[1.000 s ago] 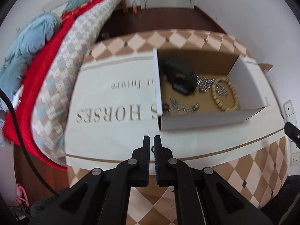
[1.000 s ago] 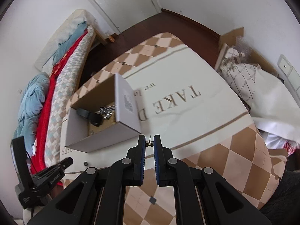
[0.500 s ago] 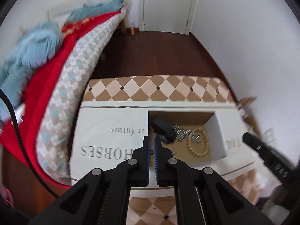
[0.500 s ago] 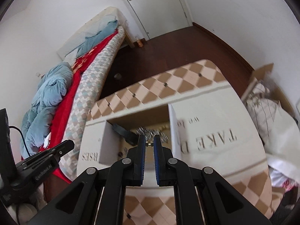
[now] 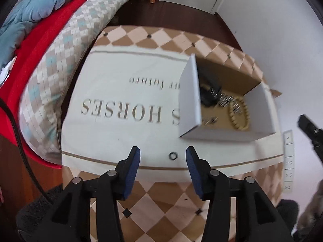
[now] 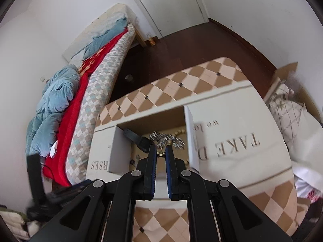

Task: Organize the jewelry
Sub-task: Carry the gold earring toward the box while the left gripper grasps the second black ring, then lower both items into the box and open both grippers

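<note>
Found a cloth point(image 5: 121, 131) spread over the middle of the table point(image 5: 161, 211), leaving the table's near and far ends bare. Placed the box point(image 5: 189, 100) on the cloth's right half, toward the far edge, open side up. Inside, spotted a strap point(image 5: 208, 98) at the far left against the left wall, chains point(image 5: 224, 98) just right of it, touching, and beads point(image 5: 239, 113) nearer and further right, partly under the chains. Noted a ring point(image 5: 173, 156) alone on the cloth, before the box's near left corner, close to the cloth's near edge. Had the bed point(image 5: 60, 50) along the table's left side, a door point(image 6: 167, 6) well behind, bags point(image 6: 292, 121) on the floor to the right.
</note>
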`<state>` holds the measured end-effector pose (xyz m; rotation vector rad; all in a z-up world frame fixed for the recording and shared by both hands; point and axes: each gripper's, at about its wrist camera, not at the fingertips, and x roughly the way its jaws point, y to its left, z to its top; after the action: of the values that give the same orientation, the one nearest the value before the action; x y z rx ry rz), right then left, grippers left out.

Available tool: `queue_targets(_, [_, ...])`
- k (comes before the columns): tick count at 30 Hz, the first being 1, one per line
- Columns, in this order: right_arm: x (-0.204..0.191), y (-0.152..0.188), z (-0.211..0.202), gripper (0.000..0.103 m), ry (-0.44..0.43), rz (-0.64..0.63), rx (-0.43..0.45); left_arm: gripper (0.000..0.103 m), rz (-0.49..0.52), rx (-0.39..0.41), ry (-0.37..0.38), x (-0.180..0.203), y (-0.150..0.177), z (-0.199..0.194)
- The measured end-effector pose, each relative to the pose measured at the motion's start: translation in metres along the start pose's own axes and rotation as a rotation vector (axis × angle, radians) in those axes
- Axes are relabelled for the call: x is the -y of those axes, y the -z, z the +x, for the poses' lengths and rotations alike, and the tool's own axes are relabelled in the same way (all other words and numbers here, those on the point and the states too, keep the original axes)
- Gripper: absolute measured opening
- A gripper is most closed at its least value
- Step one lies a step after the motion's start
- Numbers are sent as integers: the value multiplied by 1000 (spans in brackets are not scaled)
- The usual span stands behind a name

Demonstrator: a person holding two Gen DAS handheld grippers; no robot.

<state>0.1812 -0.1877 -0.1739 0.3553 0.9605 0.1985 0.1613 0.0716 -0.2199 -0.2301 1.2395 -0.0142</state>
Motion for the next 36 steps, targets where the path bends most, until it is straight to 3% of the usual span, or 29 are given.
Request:
queue_targets(4, [14, 8, 0, 9, 24, 28, -6, 44, 55, -32, -54, 8, 8, 28])
queue_targets(9, [28, 12, 3, 9, 50, 58, -16, 44, 119, -85, -59, 25, 13, 53])
queue_targets(12, [31, 12, 3, 9, 59, 63, -15, 43, 152, -72, -70, 34, 16, 57])
queue_targets(14, [32, 11, 3, 9, 62, 63, -12, 35, 170, -51, -64, 37, 19, 58])
queue_targets(15, [32, 10, 3, 9, 64, 64, -10, 9, 188, -34, -72, 39, 21, 57])
queue_targets(20, [30, 7, -3, 9, 58, 63, 9, 10, 191, -6, -69, 35, 24, 43])
queue_targets(28, [23, -8, -21, 9, 8, 68, 57, 10, 43, 110, 32, -2, -13, -39])
queue_targets(31, [16, -17, -19, 9, -19, 58, 55, 10, 23, 168, 94, 5, -35, -72])
queue_targets(36, [4, -33, 10, 9, -88, 47, -37, 10, 38, 145, 207, 35, -77, -71])
